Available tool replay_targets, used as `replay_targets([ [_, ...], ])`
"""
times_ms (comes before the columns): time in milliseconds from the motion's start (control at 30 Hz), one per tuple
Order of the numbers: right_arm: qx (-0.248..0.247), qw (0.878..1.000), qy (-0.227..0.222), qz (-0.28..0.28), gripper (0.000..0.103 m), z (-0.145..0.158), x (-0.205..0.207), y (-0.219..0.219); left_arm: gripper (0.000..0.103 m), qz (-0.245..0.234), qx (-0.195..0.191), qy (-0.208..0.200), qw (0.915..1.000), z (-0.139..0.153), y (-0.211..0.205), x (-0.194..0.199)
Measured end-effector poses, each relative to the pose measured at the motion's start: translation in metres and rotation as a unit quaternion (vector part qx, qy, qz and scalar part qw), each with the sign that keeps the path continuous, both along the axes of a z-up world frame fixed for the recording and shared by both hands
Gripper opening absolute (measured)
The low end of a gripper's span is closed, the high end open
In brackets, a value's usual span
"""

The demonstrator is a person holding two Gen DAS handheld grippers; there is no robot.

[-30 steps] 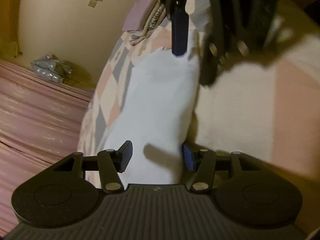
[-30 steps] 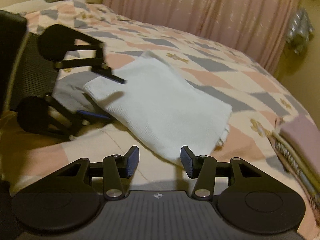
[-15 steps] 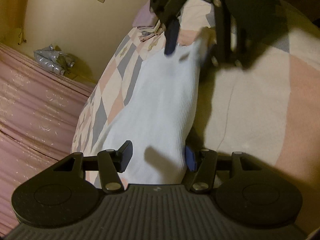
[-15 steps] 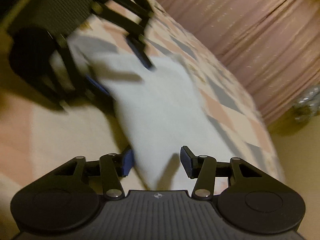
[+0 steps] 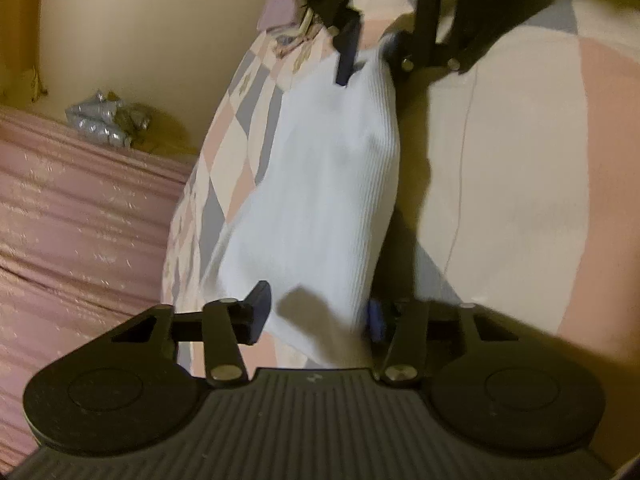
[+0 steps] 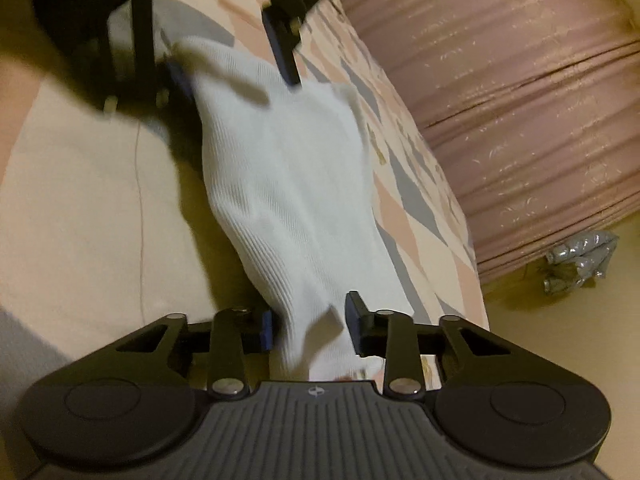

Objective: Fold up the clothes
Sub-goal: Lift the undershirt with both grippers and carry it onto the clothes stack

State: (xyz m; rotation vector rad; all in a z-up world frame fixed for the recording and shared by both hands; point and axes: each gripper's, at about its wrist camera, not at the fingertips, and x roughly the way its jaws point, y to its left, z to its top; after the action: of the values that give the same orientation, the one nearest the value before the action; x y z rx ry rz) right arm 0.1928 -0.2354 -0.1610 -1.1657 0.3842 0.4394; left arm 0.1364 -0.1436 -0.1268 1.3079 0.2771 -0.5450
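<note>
Both grippers, L (image 5: 316,316) & R (image 6: 310,328), closing w/ white garment (image 5: 320,200) between; contact unclear.

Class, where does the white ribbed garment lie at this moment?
The white ribbed garment lies on the patchwork bedspread, stretched between the closing left gripper and right gripper.

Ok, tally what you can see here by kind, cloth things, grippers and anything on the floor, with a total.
White ribbed knit garment: 1
Patchwork bedspread in pink, grey and cream: 1
Pink patterned curtain: 1
Black two-finger grippers, jaws closing around the garment's ends: 2, left gripper, right gripper
Silvery crinkled bundle on the floor: 1
Total: 6
</note>
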Motion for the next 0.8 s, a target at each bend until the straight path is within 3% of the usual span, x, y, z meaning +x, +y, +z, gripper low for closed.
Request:
replay_targets([
  [33,0.000,1.000,0.001,0.001,0.020,-0.002,0.000,-0.001,0.035,0.000,0.002,0.002,1.0000,-0.001,-0.001,0.001],
  [100,-0.006,1.000,0.002,0.004,0.011,-0.006,0.000,0.001,0.017,0.001,0.007,0.005,1.0000,-0.003,-0.002,0.003],
  [200,-0.004,1.000,0.003,0.001,0.002,-0.006,-0.001,0.003,0.010,-0.004,0.012,0.003,0.9999,-0.003,-0.002,0.002],
  [467,0.028,0.999,-0.037,-0.017,0.000,0.033,-0.013,-0.002,0.008,-0.031,-0.004,-0.053,0.9981,0.043,0.003,-0.006],
  [800,0.041,0.994,-0.090,-0.052,0.000,0.104,-0.055,-0.022,0.008,-0.107,-0.025,-0.098,0.9891,0.118,-0.019,-0.031],
])
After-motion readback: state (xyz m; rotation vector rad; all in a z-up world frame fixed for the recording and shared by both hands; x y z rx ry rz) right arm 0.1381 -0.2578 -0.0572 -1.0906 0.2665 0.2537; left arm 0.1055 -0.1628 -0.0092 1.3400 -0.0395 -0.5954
